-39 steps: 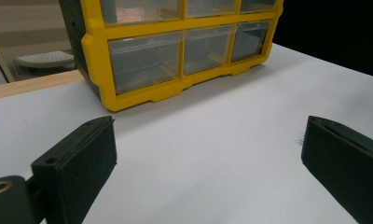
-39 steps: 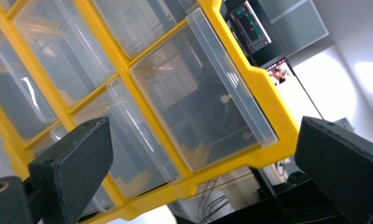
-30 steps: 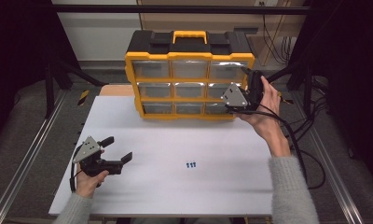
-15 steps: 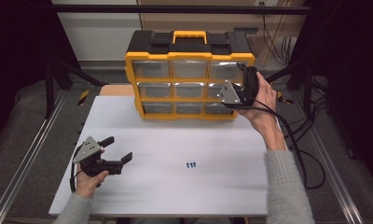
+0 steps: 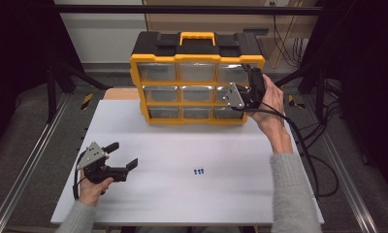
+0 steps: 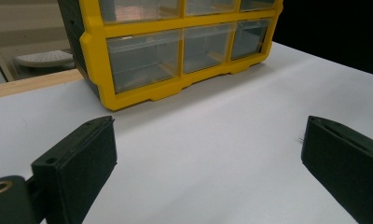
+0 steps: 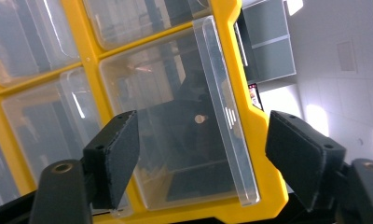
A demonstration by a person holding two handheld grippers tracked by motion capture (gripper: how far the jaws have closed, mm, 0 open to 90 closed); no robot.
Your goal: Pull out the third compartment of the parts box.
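Observation:
A yellow-and-black drawer organiser (image 5: pixel 197 63) with clear drawers stands at the back of the white table (image 5: pixel 182 145). My right gripper (image 5: pixel 250 83) is held against its right column. Its jaws have just been closing and are still open. In the right gripper view they (image 7: pixel 201 140) stand either side of a clear drawer front (image 7: pixel 175 116) beside the yellow frame (image 7: pixel 254 121), pads apart from it. My left gripper (image 5: pixel 124 155) rests at the front left of the table, open and empty, pointing toward the organiser (image 6: pixel 96 56) across bare table (image 6: pixel 208 140).
A few small blue parts (image 5: pixel 198 171) lie on the table in front of the middle. Cables (image 5: pixel 308 145) trail from the right gripper off the table's right side. Metal rails (image 5: pixel 32 160) run along both sides of the table.
The right gripper has shifted slightly up and left, closer to the right-hand drawers. The left gripper has stayed where it was.

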